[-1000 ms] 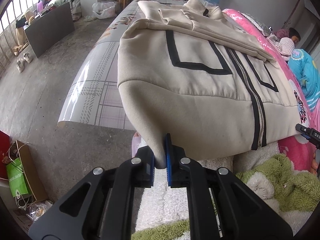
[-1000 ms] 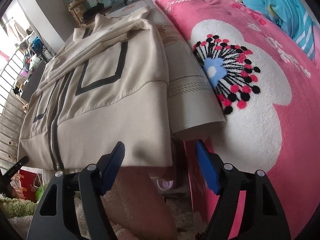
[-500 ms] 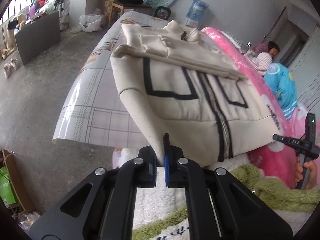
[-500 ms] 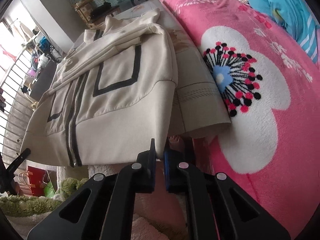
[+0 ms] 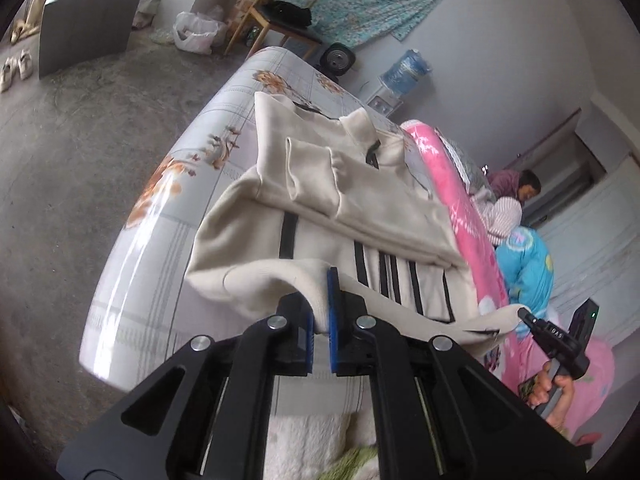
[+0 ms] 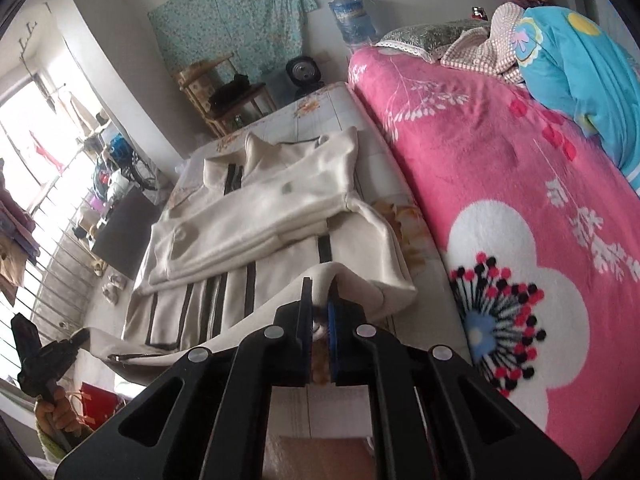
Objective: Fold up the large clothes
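A cream zip jacket [image 5: 360,208] with black stripes lies on the floral bed sheet [image 5: 192,152], sleeves folded across its chest. It also shows in the right wrist view [image 6: 256,216]. My left gripper [image 5: 320,312] is shut on the left corner of the jacket's hem and holds it lifted above the body. My right gripper [image 6: 320,312] is shut on the right hem corner, also lifted. The hem hangs between the two grippers, folded over toward the collar. The right gripper also shows in the left wrist view [image 5: 524,314].
A pink flowered blanket [image 6: 520,208] covers the bed to the right of the jacket. A person [image 5: 520,192] sits at the far end by a blue quilt [image 6: 580,60]. A wooden chair [image 5: 276,20], a fan [image 6: 304,72] and a water bottle [image 5: 406,70] stand behind the bed.
My right gripper shut on the right hem corner. Both grippers lifted the hem and carried it forward over the jacket's body toward the collar.
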{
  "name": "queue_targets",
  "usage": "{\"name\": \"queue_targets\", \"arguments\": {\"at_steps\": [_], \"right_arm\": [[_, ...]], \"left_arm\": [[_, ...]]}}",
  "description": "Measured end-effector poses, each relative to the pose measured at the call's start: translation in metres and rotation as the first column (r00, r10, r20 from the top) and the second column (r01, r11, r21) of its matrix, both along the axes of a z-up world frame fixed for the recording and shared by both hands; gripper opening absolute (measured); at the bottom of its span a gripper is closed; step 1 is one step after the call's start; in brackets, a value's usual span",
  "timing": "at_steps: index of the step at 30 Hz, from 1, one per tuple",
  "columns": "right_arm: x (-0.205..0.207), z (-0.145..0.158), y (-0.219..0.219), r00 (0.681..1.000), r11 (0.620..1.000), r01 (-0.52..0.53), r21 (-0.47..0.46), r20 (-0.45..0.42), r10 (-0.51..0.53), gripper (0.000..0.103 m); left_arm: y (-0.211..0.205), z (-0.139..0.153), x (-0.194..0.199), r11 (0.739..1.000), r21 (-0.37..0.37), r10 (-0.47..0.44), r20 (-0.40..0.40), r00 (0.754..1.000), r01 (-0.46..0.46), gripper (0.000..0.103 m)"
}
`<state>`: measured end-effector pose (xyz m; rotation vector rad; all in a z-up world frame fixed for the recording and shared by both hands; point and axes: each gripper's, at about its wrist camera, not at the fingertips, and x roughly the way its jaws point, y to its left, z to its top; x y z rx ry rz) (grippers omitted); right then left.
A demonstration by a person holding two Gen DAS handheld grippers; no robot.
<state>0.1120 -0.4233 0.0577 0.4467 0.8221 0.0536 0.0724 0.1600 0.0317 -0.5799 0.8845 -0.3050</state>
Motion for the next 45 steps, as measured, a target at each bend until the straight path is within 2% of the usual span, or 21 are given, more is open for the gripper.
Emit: {"name": "queue_targets", "arguments": {"at_steps": [3,4,5,6,7,9,11,14,15,16,19,21,23,28,29,31,33,34,38,42,45], "right_arm": [[0.033,-0.011,-0.005,1.0,0.998,0.015,0.059,0.004,-0.015,0.007],[0.042,-0.017,-0.007,1.0,0.997,0.008,0.076,0.007,-0.009,0.014],[0.051,-0.025,-0.01,1.0,0.997,0.023,0.074,-0.002,-0.023,0.021],[0.057,-0.032,-0.015,0.998,0.997,0.054,0.062,-0.027,-0.052,0.041],[0.059,-0.037,-0.018,0.997,0.995,0.073,0.063,-0.043,-0.07,0.049],[0.053,-0.045,-0.027,0.995,0.991,0.083,0.102,-0.055,-0.078,0.049],[0.04,-0.051,-0.034,0.994,0.99,0.091,0.105,-0.066,-0.084,0.053],[0.021,-0.063,-0.036,0.991,0.993,0.086,0.076,-0.11,-0.078,0.057],[0.016,-0.07,-0.036,0.988,0.994,0.082,0.079,-0.139,-0.07,0.059],[0.012,-0.075,-0.037,0.986,0.993,0.078,0.09,-0.157,-0.063,0.06],[0.004,-0.093,-0.035,0.98,0.987,0.077,0.143,-0.19,-0.049,0.06],[0.005,-0.095,-0.034,0.985,0.987,0.077,0.143,-0.166,-0.053,0.06],[0.011,-0.094,-0.032,0.986,0.988,0.074,0.136,-0.157,-0.052,0.06],[0.028,-0.098,-0.022,0.986,0.994,0.085,0.07,-0.146,-0.074,0.058],[0.031,-0.098,-0.02,0.987,0.996,0.082,0.047,-0.145,-0.075,0.056],[0.037,-0.1,-0.011,0.985,0.997,0.071,-0.019,-0.159,-0.073,0.036],[0.042,-0.101,-0.004,0.981,0.998,0.05,-0.046,-0.184,-0.057,0.019],[0.042,-0.097,-0.001,0.981,0.996,0.053,-0.068,-0.181,-0.065,0.016],[0.03,-0.065,0.002,0.992,0.992,0.064,-0.105,-0.101,-0.074,0.012],[0.014,-0.04,0.0,0.996,0.993,0.058,-0.099,-0.055,-0.064,0.011],[-0.008,-0.031,-0.003,0.997,0.996,0.054,-0.075,-0.057,-0.059,0.011]], "left_arm": [[0.007,-0.006,0.033,0.997,-0.015,0.078,0.01,0.997,-0.078,0.01],[0.008,-0.009,0.042,0.994,-0.003,0.108,0.02,0.994,-0.108,0.018],[0.009,-0.011,0.048,0.991,0.015,0.136,0.026,0.99,-0.137,0.022],[0.012,-0.014,0.054,0.985,0.044,0.168,0.027,0.985,-0.169,0.031],[0.014,-0.016,0.059,0.98,0.062,0.187,0.023,0.982,-0.188,0.032],[0.019,-0.019,0.058,0.979,0.062,0.195,0.014,0.981,-0.195,0.033],[0.024,-0.02,0.049,0.98,0.076,0.184,0.008,0.983,-0.184,0.038],[0.025,-0.024,0.027,0.979,0.128,0.158,0.009,0.987,-0.158,0.049],[0.024,-0.027,0.02,0.978,0.145,0.152,0.001,0.988,-0.151,0.057],[0.022,-0.032,0.016,0.978,0.15,0.146,-0.012,0.989,-0.143,0.06],[0.016,-0.053,0.01,0.979,0.164,0.132,-0.078,0.988,-0.118,0.06],[0.013,-0.067,0.013,0.978,0.17,0.144,-0.116,0.983,-0.123,0.059],[0.012,-0.071,0.014,0.975,0.166,0.169,-0.101,0.98,-0.151,0.057],[0.008,-0.082,0.022,0.96,0.171,0.235,-0.069,0.97,-0.221,0.039],[0.007,-0.084,0.023,0.955,0.181,0.249,-0.059,0.967,-0.235,0.038],[0.001,-0.084,0.025,0.945,0.228,0.25,-0.039,0.967,-0.235,0.024],[-0.008,-0.079,0.028,0.931,0.297,0.227,-0.02,0.974,-0.211,0.018],[-0.013,-0.074,0.027,0.92,0.336,0.214,0.002,0.977,-0.202,0.013],[-0.023,-0.034,0.011,0.885,0.417,0.167,0.125,0.978,-0.204,0.009],[-0.022,-0.004,-0.007,0.905,0.387,0.113,0.179,0.977,-0.175,0.009],[-0.014,0.007,-0.02,0.921,0.364,0.088,0.157,0.984,-0.14,0.009]]}}
